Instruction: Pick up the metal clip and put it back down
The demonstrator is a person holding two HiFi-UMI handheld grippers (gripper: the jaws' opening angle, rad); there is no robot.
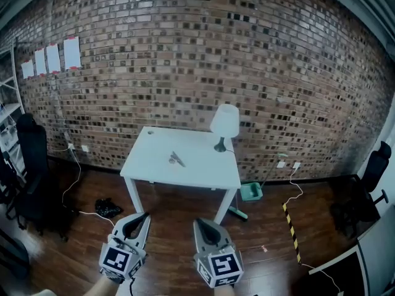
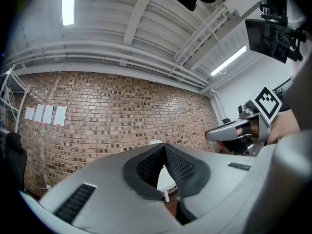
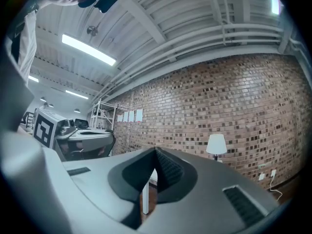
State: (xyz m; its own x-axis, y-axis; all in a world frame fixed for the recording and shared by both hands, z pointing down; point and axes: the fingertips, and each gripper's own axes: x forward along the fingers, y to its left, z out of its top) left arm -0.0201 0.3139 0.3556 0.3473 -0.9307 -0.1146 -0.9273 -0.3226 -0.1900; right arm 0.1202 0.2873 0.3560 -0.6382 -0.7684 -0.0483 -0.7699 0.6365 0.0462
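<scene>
There, on the top of a white table (image 1: 197, 171) set against the brick wall (image 1: 247, 73), the metal clip (image 1: 177, 159) lay a little left of the table's middle. It was apart from the white-shaded lamp (image 1: 224, 126) that stood near the back right corner. Neither tool was close to it. In the head view the left gripper (image 1: 147, 215) and the right gripper (image 1: 197, 222) hung side by side at the bottom edge, over the dark wooden floor (image 1: 271, 214), well short of the table and pointing toward it. The left gripper view showed its two ribbed pads (image 2: 183, 167) pressed together at the tips with nothing caught between them, and a bit of the table showed through the small gap lower down. The right gripper view showed the same, with the tips closed on each other, empty, and a table leg beyond. A black chair (image 1: 32, 150) stood at the left by the wall, and four sheets of paper (image 1: 54, 58) hung high on the bricks. A green container (image 1: 251, 192) sat on the floor by the table's right leg, and a yellow-and-black striped strip (image 1: 290, 226) ran across the boards further right.
</scene>
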